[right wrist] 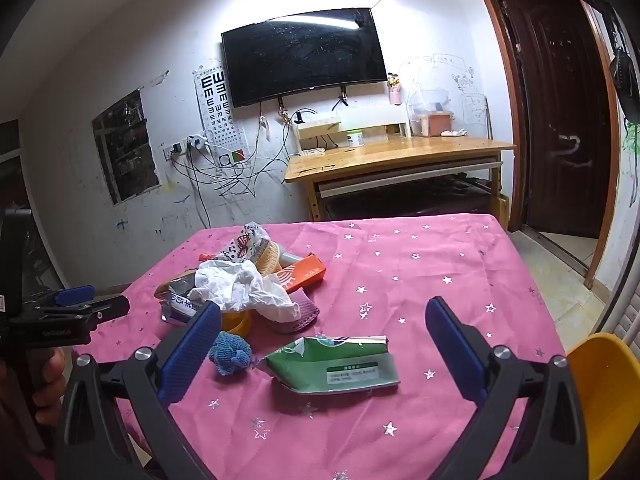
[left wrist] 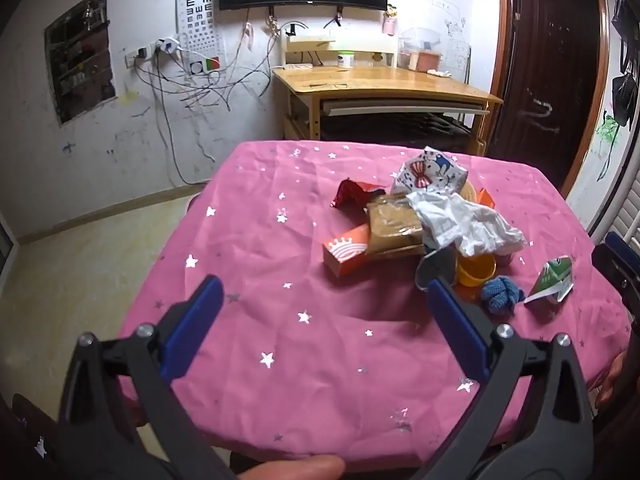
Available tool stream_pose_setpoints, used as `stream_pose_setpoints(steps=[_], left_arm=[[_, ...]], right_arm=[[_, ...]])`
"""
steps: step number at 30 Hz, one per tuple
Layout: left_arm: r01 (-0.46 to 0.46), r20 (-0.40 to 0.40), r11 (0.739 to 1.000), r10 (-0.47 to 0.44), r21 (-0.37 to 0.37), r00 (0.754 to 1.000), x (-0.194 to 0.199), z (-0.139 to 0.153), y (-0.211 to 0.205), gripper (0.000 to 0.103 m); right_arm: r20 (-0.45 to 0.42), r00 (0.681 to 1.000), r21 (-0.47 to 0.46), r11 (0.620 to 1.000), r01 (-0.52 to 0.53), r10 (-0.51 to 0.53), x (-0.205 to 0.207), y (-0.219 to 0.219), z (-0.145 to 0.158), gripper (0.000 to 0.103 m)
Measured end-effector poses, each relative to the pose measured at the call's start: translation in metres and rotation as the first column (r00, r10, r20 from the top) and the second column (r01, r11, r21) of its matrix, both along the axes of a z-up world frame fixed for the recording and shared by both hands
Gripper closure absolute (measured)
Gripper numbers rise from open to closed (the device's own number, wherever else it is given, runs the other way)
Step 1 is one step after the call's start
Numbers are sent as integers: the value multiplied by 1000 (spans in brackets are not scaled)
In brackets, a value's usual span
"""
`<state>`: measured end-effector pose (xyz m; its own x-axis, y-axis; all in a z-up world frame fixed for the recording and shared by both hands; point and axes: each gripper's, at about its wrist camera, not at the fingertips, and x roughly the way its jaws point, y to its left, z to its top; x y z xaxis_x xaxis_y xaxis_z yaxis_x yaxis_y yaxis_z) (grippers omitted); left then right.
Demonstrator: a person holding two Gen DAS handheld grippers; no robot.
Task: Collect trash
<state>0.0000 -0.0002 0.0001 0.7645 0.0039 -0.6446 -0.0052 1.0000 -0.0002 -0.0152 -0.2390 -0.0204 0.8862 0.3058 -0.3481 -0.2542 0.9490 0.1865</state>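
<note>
Tissue hides much of the trash pile; left gripper and right gripper gape wide, empty.

Both grippers are the same build: chunky matte black plastic arms that fork out in a V, each ending in a flat blue pad with a fine ribbed texture. On the left gripper you get two shiny silver round-head screws per arm at the pivots, same deal on the right gripper. From the right wrist view, the left one's black body has small white lettering on its side, too tiny to read.
</note>
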Motion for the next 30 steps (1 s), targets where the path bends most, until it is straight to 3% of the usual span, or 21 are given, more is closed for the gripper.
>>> stream_pose_setpoints(steps=[30], left_arm=[[-5, 0, 1000, 5, 8, 1000, 0, 0, 0, 5]], right_arm=[[20, 1000, -14, 1000, 14, -14, -5, 0, 3, 7]])
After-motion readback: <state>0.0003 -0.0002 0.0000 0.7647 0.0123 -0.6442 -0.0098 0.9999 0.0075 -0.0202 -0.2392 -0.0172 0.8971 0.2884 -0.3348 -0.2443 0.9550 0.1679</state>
